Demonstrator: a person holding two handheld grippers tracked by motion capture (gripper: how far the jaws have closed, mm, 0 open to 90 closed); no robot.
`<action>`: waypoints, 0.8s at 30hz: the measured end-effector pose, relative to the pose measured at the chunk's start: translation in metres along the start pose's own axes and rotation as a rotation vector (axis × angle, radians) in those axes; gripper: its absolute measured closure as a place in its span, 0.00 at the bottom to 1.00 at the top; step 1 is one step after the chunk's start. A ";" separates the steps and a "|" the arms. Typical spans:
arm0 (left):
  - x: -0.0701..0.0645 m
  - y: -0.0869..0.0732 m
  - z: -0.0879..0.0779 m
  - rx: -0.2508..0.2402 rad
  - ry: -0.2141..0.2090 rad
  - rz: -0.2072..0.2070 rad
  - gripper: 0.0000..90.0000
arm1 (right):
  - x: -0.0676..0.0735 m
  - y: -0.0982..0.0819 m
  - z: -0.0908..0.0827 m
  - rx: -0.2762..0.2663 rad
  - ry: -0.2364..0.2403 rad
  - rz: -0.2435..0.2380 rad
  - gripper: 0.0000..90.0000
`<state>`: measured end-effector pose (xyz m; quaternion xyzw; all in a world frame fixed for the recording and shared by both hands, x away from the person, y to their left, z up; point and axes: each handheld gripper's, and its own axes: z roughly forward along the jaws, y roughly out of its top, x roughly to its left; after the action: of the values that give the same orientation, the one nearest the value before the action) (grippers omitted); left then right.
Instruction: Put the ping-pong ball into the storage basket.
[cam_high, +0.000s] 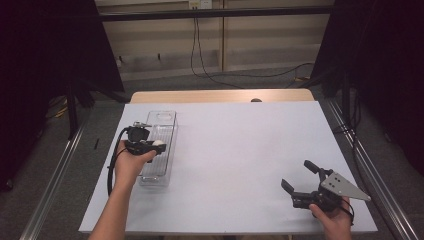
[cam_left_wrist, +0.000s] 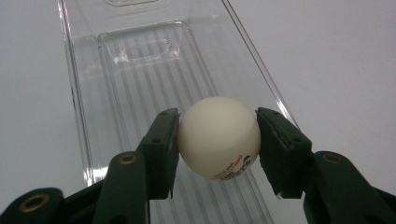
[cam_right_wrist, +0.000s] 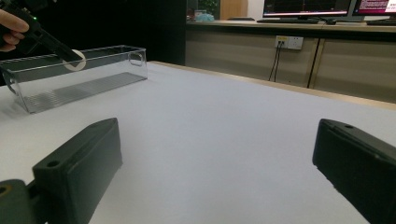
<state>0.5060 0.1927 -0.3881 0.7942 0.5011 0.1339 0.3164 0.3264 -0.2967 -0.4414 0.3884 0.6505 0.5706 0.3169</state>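
Observation:
A white ping-pong ball (cam_left_wrist: 218, 136) with red and black print is pinched between the two black jaws of my left gripper (cam_left_wrist: 217, 140). It hangs over a clear plastic bin (cam_left_wrist: 140, 65) with a ribbed floor. From above, the left gripper (cam_high: 150, 145) sits over the bin (cam_high: 160, 172) at the table's left, with the ball (cam_high: 158, 143) at its tip. My right gripper (cam_high: 298, 176) rests near the front right of the table, jaws wide apart with nothing between them. In the right gripper view the right gripper (cam_right_wrist: 217, 158) faces the bin (cam_right_wrist: 100, 79) and ball (cam_right_wrist: 74, 59) far off.
A white sheet (cam_high: 235, 150) covers the table, with a wooden edge (cam_high: 220, 95) at the far side. Metal rails (cam_high: 367, 165) run along both sides. Dark curtains stand left and right, and cables lie on the floor behind.

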 end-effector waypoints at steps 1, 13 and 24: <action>0.000 0.000 0.000 0.004 -0.003 -0.004 0.56 | 0.000 0.000 0.000 0.000 0.000 0.000 0.01; 0.002 -0.005 0.002 0.001 0.006 -0.012 0.56 | 0.000 0.000 0.000 0.003 0.001 -0.005 0.01; 0.004 -0.005 0.001 0.004 0.011 -0.014 0.56 | 0.000 0.000 0.001 0.006 0.000 -0.002 0.01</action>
<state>0.5048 0.1973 -0.3929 0.7906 0.5086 0.1349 0.3131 0.3268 -0.2962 -0.4414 0.3889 0.6525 0.5684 0.3162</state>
